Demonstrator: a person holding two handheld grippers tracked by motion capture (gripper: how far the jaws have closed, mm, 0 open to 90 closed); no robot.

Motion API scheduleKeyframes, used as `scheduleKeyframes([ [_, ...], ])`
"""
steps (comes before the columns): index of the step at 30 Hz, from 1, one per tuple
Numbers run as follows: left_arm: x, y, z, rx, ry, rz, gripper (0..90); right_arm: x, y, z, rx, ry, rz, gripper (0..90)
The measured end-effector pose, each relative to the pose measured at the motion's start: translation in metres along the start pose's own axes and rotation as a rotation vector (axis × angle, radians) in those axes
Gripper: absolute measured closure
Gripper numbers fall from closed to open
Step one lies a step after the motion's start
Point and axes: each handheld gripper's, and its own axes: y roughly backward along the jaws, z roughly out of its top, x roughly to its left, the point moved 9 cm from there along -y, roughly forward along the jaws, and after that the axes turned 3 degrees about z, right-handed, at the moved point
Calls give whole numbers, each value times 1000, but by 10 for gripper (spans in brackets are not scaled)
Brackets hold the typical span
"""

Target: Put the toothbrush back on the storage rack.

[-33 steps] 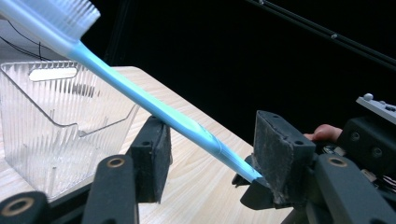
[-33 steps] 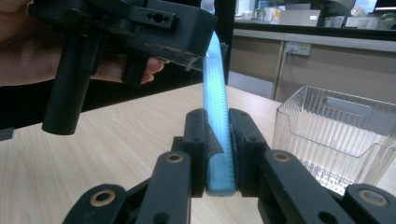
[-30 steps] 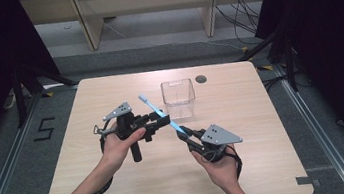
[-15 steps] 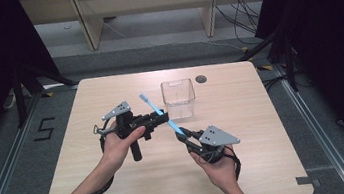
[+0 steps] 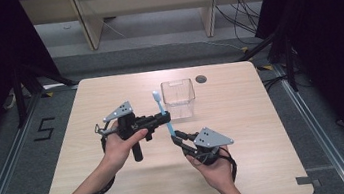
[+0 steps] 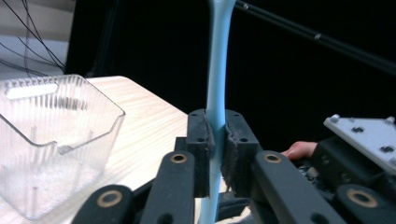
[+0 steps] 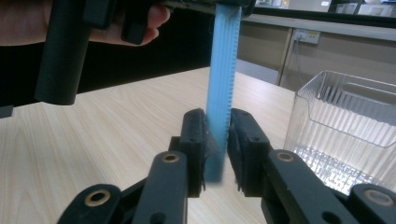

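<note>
A light blue toothbrush (image 5: 163, 113) stands nearly upright above the table, brush head up. My left gripper (image 5: 162, 119) has just been closing and is shut on its handle; in the left gripper view both pads squeeze the toothbrush (image 6: 217, 74). My right gripper (image 5: 176, 137) sits at the handle's lower end. Its jaws have just been opening: in the right gripper view the ribbed toothbrush (image 7: 223, 70) still stands between the pads, with a gap beside the right one. My left gripper (image 6: 215, 140) and right gripper (image 7: 218, 140) almost meet.
A clear ribbed plastic container (image 5: 178, 95) stands on the wooden table (image 5: 253, 116) just behind the grippers, also close in the left gripper view (image 6: 51, 135) and the right gripper view (image 7: 345, 121). A round cable hole (image 5: 201, 79) lies beside it.
The left jaws have closed on the toothbrush handle. The right jaws have loosened around its lower end. The toothbrush now stands more upright than a second ago.
</note>
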Motion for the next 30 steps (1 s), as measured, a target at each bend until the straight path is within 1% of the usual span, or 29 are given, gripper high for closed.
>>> scheduleKeyframes([
  [2,-1,0,0,7,-18,2,825,0,0,0,1,-3,-1,717],
  [4,-1,0,-1,15,-43,12,827,0,0,-1,7,-9,-5,687],
  [5,0,0,-3,22,-60,21,828,0,2,-2,15,-44,-9,656],
  [6,0,0,-3,22,-60,21,828,1,4,-2,26,-68,-4,646],
  [7,0,0,-3,25,-73,26,828,1,4,-2,26,-68,-4,646],
  [8,2,0,-4,30,-95,40,828,0,7,1,12,-69,-10,637],
  [9,2,0,-4,30,-95,40,828,0,7,1,12,-69,-10,637],
  [10,3,0,-4,30,-106,50,828,-3,12,6,-7,-77,-28,637],
  [11,4,0,-5,28,-130,69,828,0,13,10,-27,-111,-14,640],
  [12,4,0,-5,28,-130,69,828,0,13,10,-27,-111,-14,640],
  [13,4,-1,-6,30,-145,79,828,-1,17,17,-45,-123,-38,657],
  [14,4,-1,-7,31,-157,87,828,-1,17,17,-45,-123,-38,657],
  [15,4,-2,-8,34,-169,95,828,-3,19,24,-71,-108,-40,666],
  [16,4,-3,-10,37,-180,102,827,-2,20,28,-79,-136,-51,670],
  [17,3,-4,-12,41,-189,107,827,-1,21,32,-78,-146,-54,676],
  [18,2,-6,-13,41,-194,109,827,-2,22,38,-99,-140,-56,682],
  [19,1,-7,-15,49,-198,118,827,-3,21,47,-122,-155,-72,694],
  [22,-1,-10,-21,63,-218,126,827,-3,20,52,-117,-165,-77,704],
  [23,-1,-11,-22,70,-224,129,827,-3,18,55,-126,-168,-69,713],
  [24,-2,-12,-23,72,-230,133,827,-4,16,58,-126,-164,-79,719],
  [25,-2,-13,-24,76,-242,135,828,-5,15,59,-130,-147,-85,721],
  [26,-3,-13,-25,77,-248,138,828,-3,12,59,-126,-164,-73,721],
  [27,-4,-15,-26,79,-255,140,828,-4,11,59,-127,-154,-76,721],
  [28,-4,-15,-26,79,-255,140,828,-3,10,58,-112,-177,-84,721],
  [29,-5,-15,-28,85,-269,144,828,-4,8,58,-113,-168,-86,721],
  [30,-5,-15,-28,85,-269,144,828,-7,7,58,-127,-158,-100,721],
])
